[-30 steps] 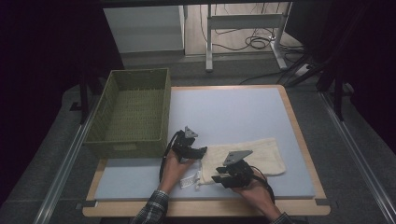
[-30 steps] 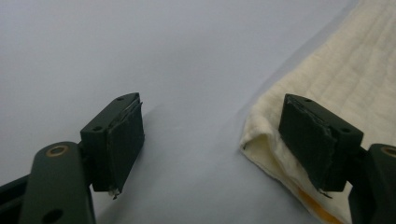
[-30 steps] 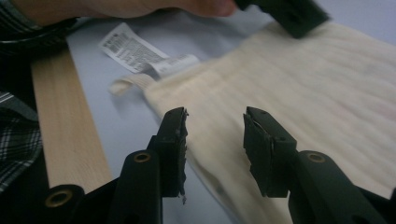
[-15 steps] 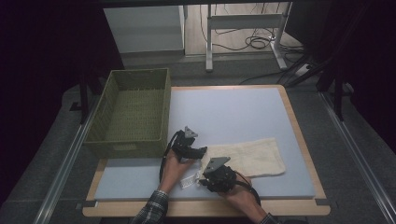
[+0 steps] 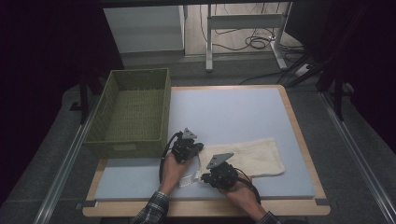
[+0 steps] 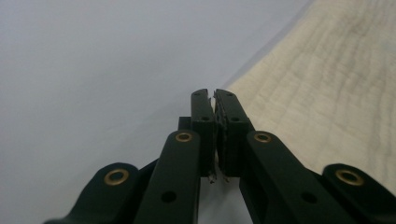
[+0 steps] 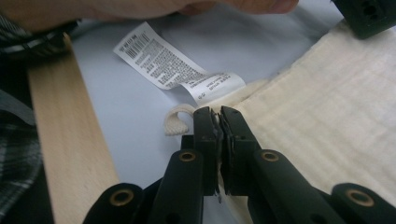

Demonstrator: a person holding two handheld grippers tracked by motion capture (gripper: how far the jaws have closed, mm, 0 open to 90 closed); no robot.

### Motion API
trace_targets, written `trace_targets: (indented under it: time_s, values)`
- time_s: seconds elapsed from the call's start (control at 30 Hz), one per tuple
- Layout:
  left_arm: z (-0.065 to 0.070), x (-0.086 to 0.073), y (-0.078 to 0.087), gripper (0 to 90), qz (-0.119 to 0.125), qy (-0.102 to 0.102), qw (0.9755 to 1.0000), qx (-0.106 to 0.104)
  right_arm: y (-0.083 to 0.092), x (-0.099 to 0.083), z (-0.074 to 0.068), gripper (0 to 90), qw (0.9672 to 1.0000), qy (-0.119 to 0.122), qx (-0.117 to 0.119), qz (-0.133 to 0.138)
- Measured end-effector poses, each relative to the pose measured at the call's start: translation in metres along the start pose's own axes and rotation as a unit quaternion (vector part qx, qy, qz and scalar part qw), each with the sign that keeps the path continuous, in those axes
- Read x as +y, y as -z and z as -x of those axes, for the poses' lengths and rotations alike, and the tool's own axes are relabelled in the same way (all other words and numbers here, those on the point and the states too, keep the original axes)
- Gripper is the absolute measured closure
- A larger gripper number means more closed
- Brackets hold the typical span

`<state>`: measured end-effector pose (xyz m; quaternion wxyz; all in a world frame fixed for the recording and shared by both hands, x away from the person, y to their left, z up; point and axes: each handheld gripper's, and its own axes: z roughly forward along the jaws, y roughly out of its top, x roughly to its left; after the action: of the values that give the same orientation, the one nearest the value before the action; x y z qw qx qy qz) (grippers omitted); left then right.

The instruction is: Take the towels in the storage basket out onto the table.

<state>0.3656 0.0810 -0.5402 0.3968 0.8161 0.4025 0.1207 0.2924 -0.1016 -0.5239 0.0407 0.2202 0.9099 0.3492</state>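
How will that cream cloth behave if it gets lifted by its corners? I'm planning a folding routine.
The cream cloth lies flat and thin on the blue mat, so it will probably sag and drape rather than hold its shape. Its ribbed weave looks grippy, so slipping seems unlikely. The care label and loop at the corner may flop loose.

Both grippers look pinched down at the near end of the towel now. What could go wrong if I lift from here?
The left gripper sits right at the towel's edge, so its bite looks thin and may slip. The right gripper is shut at the corner beside the hanging loop and care label; a grip on little more than these could let the corner sag. The basket stands close beside it.
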Motion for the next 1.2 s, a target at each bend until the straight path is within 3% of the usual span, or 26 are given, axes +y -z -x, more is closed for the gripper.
trace_targets:
  time_s: [0.1,0.23,0.5,0.73,1.2]
  values:
    - [0.000,-0.006,0.009,87.3,0.007,0.004,0.9997,0.022,-0.005,0.007,-0.005,85.7,0.9998,0.008,0.014,0.006]
    - [0.003,-0.003,0.013,87.4,0.022,-0.003,0.9996,0.018,0.001,0.010,-0.009,85.7,0.9996,0.015,0.013,0.018]
    - [0.010,0.013,0.013,87.5,0.042,-0.022,0.9988,0.008,0.023,0.002,-0.001,85.6,0.9990,0.003,0.002,0.045]
    - [0.024,0.035,0.001,87.5,0.052,-0.043,0.9977,-0.008,0.049,-0.012,0.013,85.5,0.9972,-0.021,-0.014,0.070]
    - [0.053,0.068,-0.026,87.4,0.054,-0.084,0.9945,-0.030,0.088,-0.048,0.039,85.5,0.9929,-0.064,-0.053,0.085]
